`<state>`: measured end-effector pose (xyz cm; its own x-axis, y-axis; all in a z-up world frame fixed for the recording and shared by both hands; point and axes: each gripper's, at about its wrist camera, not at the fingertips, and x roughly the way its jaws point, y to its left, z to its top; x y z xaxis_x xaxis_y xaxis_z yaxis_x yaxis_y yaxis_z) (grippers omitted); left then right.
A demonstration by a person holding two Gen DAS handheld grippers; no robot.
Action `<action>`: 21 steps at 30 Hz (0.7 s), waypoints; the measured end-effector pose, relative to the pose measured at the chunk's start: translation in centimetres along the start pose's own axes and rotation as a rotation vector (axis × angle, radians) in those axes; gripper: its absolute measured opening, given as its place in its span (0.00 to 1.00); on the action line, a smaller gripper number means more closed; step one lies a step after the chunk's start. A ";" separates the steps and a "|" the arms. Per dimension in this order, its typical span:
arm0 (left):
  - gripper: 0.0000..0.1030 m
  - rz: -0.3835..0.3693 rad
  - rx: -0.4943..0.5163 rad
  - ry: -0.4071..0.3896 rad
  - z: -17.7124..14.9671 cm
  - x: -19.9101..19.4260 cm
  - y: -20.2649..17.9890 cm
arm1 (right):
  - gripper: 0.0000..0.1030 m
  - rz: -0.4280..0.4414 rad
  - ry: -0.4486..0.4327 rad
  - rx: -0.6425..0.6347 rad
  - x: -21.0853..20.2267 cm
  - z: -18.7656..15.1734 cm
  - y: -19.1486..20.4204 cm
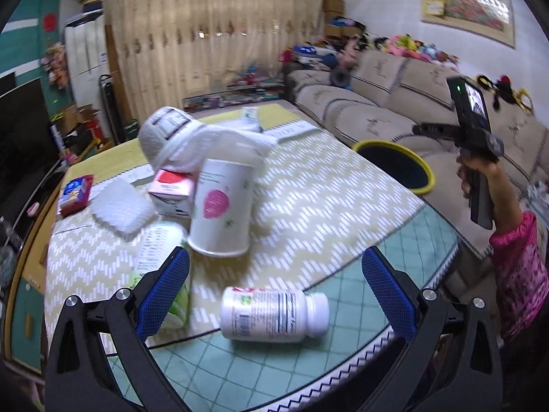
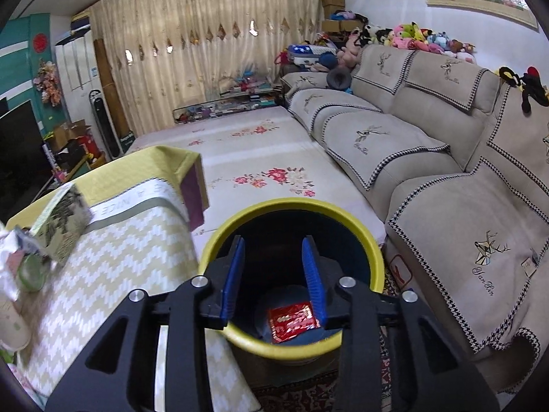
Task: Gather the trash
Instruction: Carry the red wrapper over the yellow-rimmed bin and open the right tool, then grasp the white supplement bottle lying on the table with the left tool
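Note:
My left gripper (image 1: 274, 267) is open and empty above the table, its blue pads either side of a white pill bottle (image 1: 271, 316) lying on its side. Behind it stand a white cup with a pink spot (image 1: 223, 206), a pink-and-white carton (image 1: 171, 192), a crumpled white tissue (image 1: 192, 137), a green-labelled bottle (image 1: 161, 257), a white foam pad (image 1: 120, 209) and a red packet (image 1: 75, 194). My right gripper (image 2: 273, 257) is open and empty above the yellow-rimmed bin (image 2: 291, 343), which holds a red wrapper (image 2: 291, 319). The bin (image 1: 398, 164) also shows beside the table.
The table has a yellow zigzag cloth (image 1: 326, 199) with a teal border. A beige sofa (image 2: 429, 171) runs along the right, close to the bin. A floral mat (image 2: 267, 158) covers the floor beyond. A green-patterned box (image 2: 61, 223) lies at the table's far edge.

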<state>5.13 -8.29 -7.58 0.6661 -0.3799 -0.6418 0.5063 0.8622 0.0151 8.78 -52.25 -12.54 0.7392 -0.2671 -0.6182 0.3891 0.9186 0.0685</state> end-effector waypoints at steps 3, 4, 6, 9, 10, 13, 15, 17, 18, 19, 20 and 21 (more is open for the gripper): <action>0.96 -0.006 0.030 0.020 -0.5 0.5 -0.3 | 0.41 0.025 0.000 -0.011 -1.3 -1.0 0.7; 0.96 -0.012 0.045 0.027 -0.7 0.8 -0.4 | 0.42 0.036 0.004 -0.012 -1.8 -1.5 1.0; 0.96 -0.028 0.069 0.044 -1.1 1.6 -0.6 | 0.42 0.053 0.012 -0.009 -2.3 -2.2 1.2; 0.96 -0.024 0.086 0.075 -1.5 2.7 -0.4 | 0.42 0.062 0.023 -0.008 -2.8 -2.9 1.4; 0.96 -0.025 0.084 0.084 -1.6 3.2 -0.2 | 0.42 0.065 0.027 -0.006 -2.9 -3.0 1.4; 0.96 -0.029 0.074 0.097 -1.7 3.8 0.2 | 0.44 0.068 0.038 0.002 -2.9 -3.4 1.4; 0.96 -0.033 0.071 0.105 -1.9 4.3 0.4 | 0.44 0.076 0.047 0.007 -2.8 -3.5 1.4; 0.96 -0.038 0.070 0.117 -2.1 4.7 0.4 | 0.44 0.080 0.052 0.007 -2.6 -3.7 1.6; 0.96 -0.041 0.071 0.122 -2.1 4.9 0.4 | 0.44 0.085 0.057 0.006 -2.5 -3.8 1.7; 0.96 -0.043 0.073 0.127 -2.3 5.1 0.3 | 0.44 0.089 0.060 0.005 -2.4 -3.9 1.7; 0.96 -0.044 0.077 0.135 -2.4 5.4 0.2 | 0.44 0.092 0.064 0.004 -2.3 -3.9 1.8; 0.96 -0.047 0.080 0.139 -2.5 5.6 0.1 | 0.44 0.095 0.067 0.003 -2.2 -4.1 1.9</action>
<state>7.52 -9.44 -13.08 0.5614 -0.3639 -0.7433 0.5805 0.8133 0.0403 5.66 -48.74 -14.23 0.7345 -0.1586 -0.6598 0.3204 0.9381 0.1312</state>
